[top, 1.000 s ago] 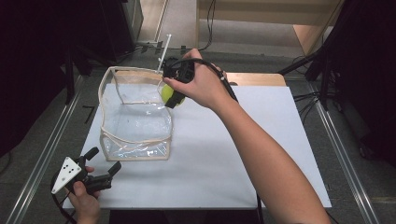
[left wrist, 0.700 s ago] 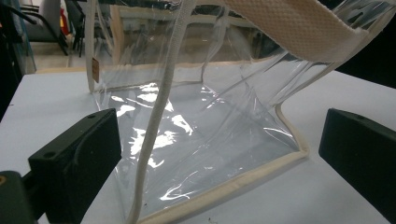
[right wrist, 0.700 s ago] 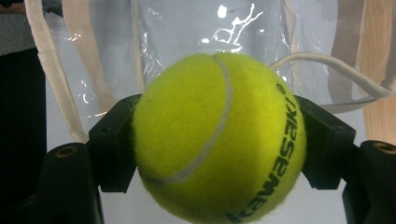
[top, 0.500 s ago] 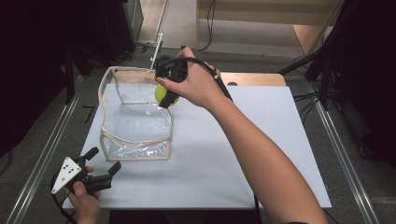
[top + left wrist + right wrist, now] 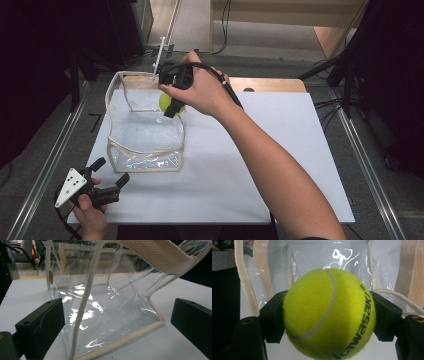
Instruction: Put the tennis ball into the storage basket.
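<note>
Currently clamped: right gripper (image 5: 172, 105) with both jaws pressed on yellow tennis ball (image 5: 329, 313), hanging over the 1 o'clock corner of clear bag (image 5: 145, 135), above its cloth-trimmed rim; left gripper (image 5: 107, 187) idle at 7 o'clock on the white table (image 5: 280, 150), jaws apart, nothing between them, aimed at the bag's near wall but not touching it.

Likely failure points:
- release too close to the rim; ball could clip the trim, bounce out toward 3 o'clock and roll off the table;
- bag soft and unsupported, near wall sagging inward in the left gripper view; a drop or a nudge from the jaws could fold the wall or tip the bag over;
- loose strap (image 5: 85, 305) hanging across the opening; could snag a jaw on the way in or out;
- grip on a round, fuzzy surface; slight twist could let the ball squirt out early;
- left gripper not steadying anything; bag free to slide on the smooth table if pushed.
</note>
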`<action>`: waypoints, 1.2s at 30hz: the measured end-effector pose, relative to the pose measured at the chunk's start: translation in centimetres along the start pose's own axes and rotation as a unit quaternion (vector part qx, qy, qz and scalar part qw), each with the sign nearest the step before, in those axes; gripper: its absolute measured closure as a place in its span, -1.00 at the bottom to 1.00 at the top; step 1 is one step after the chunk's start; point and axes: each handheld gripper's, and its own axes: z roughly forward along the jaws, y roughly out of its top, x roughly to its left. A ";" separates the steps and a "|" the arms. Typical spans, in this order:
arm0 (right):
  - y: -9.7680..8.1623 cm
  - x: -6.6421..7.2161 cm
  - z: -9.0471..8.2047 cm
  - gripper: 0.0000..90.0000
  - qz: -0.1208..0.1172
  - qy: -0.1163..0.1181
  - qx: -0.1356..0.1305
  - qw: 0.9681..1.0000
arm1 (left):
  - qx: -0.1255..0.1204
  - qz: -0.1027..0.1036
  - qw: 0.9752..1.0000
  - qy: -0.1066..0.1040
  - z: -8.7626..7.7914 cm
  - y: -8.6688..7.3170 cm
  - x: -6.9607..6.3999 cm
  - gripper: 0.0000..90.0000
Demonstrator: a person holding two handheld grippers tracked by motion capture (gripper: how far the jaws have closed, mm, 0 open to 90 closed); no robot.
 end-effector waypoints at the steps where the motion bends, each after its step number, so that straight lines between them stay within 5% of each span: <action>1: 0.1 0.0 0.1 -0.47 0.001 0.002 0.001 1.000 | 0.000 0.000 1.000 0.000 0.0 0.0 0.0 -1.00; 25: 1.8 0.3 2.4 -0.47 -0.011 0.021 0.005 1.000 | -0.001 -0.002 1.000 0.000 0.0 0.0 0.0 -1.00; 36: 2.0 0.3 2.9 -0.50 -0.013 0.012 0.000 1.000 | -0.003 -0.003 1.000 -0.001 0.0 0.0 0.1 -1.00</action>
